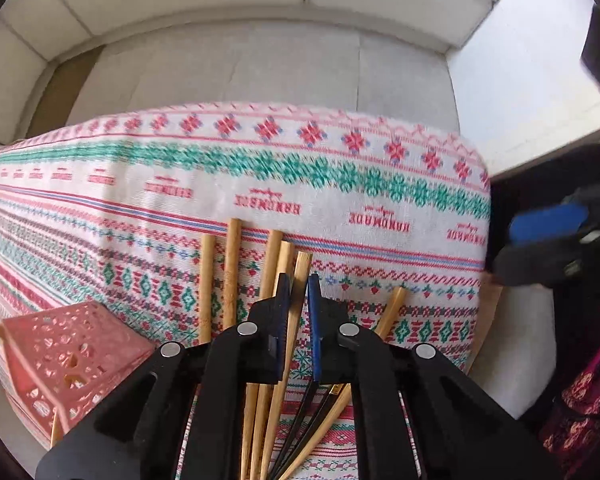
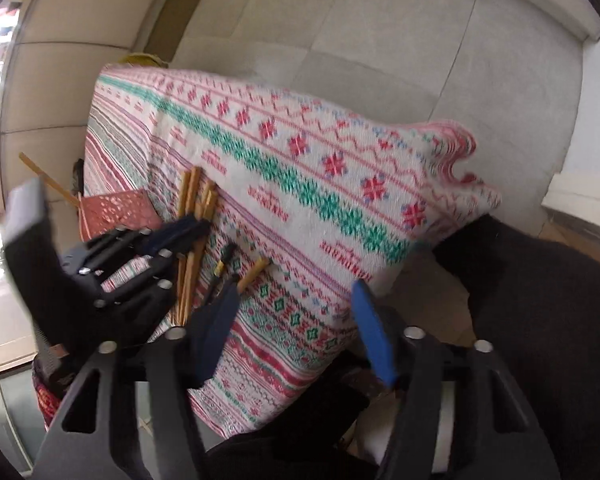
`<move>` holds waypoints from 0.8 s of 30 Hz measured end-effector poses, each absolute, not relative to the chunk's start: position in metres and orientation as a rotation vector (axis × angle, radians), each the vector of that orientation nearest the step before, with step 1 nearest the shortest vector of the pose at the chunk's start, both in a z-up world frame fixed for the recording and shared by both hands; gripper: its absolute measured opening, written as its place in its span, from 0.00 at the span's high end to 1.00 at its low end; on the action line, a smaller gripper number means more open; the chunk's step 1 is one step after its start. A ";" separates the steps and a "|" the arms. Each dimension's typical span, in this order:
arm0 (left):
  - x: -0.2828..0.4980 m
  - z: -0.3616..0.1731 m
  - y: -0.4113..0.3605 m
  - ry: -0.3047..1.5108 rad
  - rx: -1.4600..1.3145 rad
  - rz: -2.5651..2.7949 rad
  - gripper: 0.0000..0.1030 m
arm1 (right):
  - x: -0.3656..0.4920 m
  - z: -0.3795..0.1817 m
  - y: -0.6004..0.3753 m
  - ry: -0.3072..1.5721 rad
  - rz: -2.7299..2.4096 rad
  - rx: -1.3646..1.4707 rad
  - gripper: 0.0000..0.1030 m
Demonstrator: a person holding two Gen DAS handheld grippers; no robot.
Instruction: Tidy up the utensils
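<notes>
Several bamboo chopsticks (image 1: pixel 232 272) lie on a patterned cloth (image 1: pixel 340 200). My left gripper (image 1: pixel 299 300) is nearly shut around one bamboo chopstick (image 1: pixel 300 280), its blue pads close on either side. A pair of black chopsticks (image 1: pixel 312 420) and another bamboo one (image 1: pixel 390 312) lie just to the right. A pink perforated basket (image 1: pixel 64 360) stands at the left with chopsticks in it. My right gripper (image 2: pixel 296 328) is open and empty over the cloth's near edge. The left gripper (image 2: pixel 188 232) and the chopsticks (image 2: pixel 192 196) also show in the right wrist view.
The cloth (image 2: pixel 300 184) covers a small table over a grey tiled floor (image 1: pixel 260 68). The pink basket (image 2: pixel 116 212) sits at the table's far left in the right wrist view. Dark clothing (image 2: pixel 540 320) fills the right side.
</notes>
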State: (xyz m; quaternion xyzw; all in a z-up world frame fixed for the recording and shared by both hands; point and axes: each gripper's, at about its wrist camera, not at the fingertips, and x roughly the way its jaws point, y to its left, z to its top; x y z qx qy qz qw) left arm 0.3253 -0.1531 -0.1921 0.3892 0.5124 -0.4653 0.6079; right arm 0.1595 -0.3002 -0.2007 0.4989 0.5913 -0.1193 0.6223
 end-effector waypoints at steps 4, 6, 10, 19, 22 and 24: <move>0.327 -0.125 -0.123 1.022 0.711 -1.063 0.92 | 0.174 -0.215 -0.273 1.465 -0.294 1.201 0.57; 0.321 -0.094 -0.104 0.936 0.640 -1.059 0.92 | 0.187 -0.215 -0.261 1.483 -0.309 1.184 0.57; 0.306 -0.051 -0.072 0.793 0.530 -1.030 0.93 | 0.213 -0.216 -0.246 1.506 -0.379 1.113 0.66; 0.295 -0.001 -0.038 0.667 0.386 -1.039 0.93 | 0.237 -0.229 -0.242 1.551 -0.562 1.160 0.84; 0.288 0.007 -0.034 0.634 0.351 -1.048 0.93 | 0.248 -0.226 -0.235 1.583 -0.623 1.125 0.84; 0.284 0.012 -0.031 0.622 0.319 -1.046 0.93 | 0.256 -0.222 -0.230 1.588 -0.623 1.084 0.86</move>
